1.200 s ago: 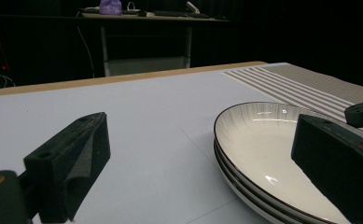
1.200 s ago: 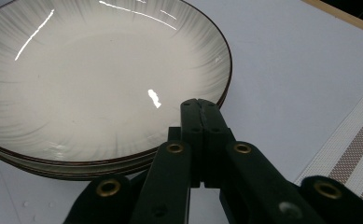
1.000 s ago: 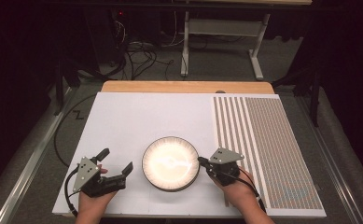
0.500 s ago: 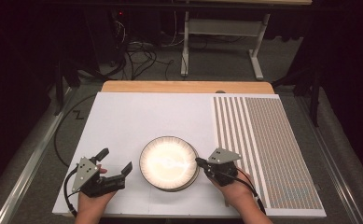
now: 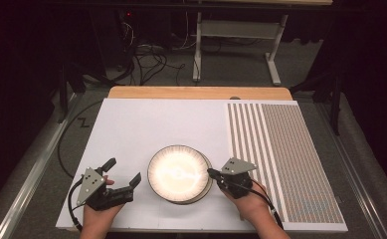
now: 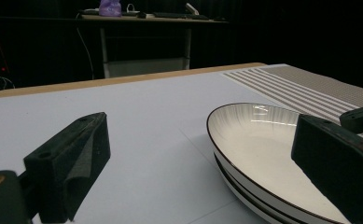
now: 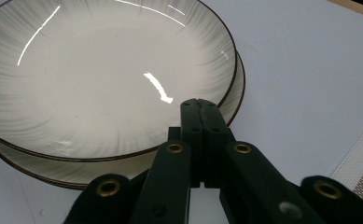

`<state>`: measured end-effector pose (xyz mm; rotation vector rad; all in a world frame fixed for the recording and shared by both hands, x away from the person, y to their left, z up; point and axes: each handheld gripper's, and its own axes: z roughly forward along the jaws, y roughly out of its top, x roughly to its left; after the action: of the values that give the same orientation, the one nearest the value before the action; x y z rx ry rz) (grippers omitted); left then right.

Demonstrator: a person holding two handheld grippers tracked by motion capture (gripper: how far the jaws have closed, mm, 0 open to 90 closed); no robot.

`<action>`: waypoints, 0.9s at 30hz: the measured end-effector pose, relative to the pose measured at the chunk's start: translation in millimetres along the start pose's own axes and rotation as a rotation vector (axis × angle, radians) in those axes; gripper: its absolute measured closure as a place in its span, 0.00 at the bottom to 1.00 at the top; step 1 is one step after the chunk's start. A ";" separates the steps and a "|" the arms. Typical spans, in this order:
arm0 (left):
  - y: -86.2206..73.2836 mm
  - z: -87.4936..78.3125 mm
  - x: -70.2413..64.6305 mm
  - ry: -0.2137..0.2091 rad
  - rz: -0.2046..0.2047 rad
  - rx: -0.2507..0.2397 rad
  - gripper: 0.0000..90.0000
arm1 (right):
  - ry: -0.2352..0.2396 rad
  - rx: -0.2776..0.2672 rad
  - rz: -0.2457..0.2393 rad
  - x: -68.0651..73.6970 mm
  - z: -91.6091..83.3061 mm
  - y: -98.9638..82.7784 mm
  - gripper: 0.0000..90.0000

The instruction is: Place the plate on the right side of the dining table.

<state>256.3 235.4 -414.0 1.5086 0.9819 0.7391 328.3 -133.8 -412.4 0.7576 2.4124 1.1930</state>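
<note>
Over on the left, the left gripper [image 5: 124, 175] sits low on the white board [image 5: 146, 122] with its jaws spread wide and nothing between them, the stacked plates [image 5: 179, 174] lying just to its right. At centre the top plate [image 7: 100, 70] rests slightly off-centre on the lower plate [image 7: 233, 100] (round, so no long axis). The right gripper [image 5: 212, 173] is nearer, jaws pressed together at the top plate's right rim; the striped mat [image 5: 285, 159] lies clear beyond.
</note>
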 end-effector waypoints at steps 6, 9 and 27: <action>0.6 -1.7 1.0 0.001 -0.003 -0.007 0.06 | 0.010 0.012 -0.025 10.5 7.5 2.9 1.00; 0.9 -2.1 1.6 0.001 0.000 -0.005 0.06 | 0.021 0.009 -0.012 8.7 7.6 2.9 1.00; 2.4 -5.2 1.8 -0.001 -0.006 -0.017 0.06 | 0.074 0.029 -0.039 22.3 19.8 6.1 1.00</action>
<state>253.1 239.4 -410.9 1.4909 0.9766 0.7410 322.6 -105.0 -420.6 0.6832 2.4980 1.1934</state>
